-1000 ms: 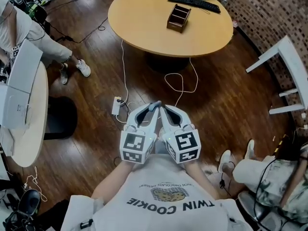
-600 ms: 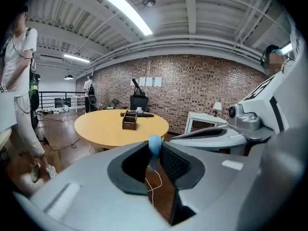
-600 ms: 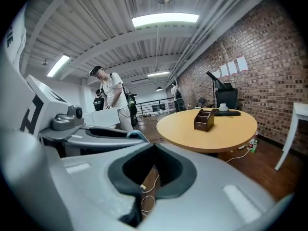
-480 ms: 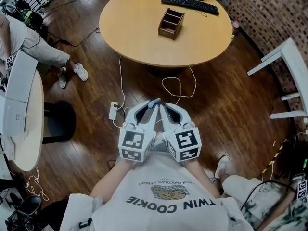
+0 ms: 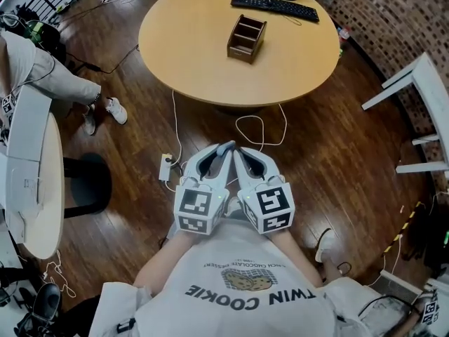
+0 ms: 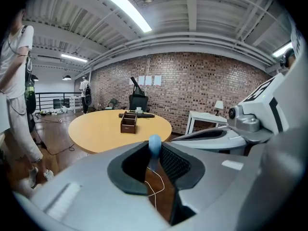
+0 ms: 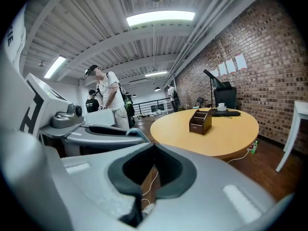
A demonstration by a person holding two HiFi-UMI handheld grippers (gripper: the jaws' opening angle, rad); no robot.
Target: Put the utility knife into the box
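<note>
In the head view, the left gripper [image 5: 223,153] and the right gripper [image 5: 239,154] are held side by side close to the person's body, above the wooden floor. A slim blue-grey thing, taken to be the utility knife [image 5: 226,148], is seen at the left gripper's tips. The box [image 5: 247,38] is set far ahead on the round table [image 5: 196,41], near a keyboard [image 5: 275,7].

In the left gripper view, the jaws of the left gripper [image 6: 155,154] are closed partway onto the utility knife [image 6: 154,142], whose rounded blue end is pinched at the tips. The box [image 6: 128,122] is seen well apart, beyond them.

In the right gripper view, the jaws of the right gripper [image 7: 153,148] are brought together with nothing between them. The box [image 7: 200,121] lies far right.

The knife is judged as picked up. The carry to the table and the placing into the box are not yet done.
</note>
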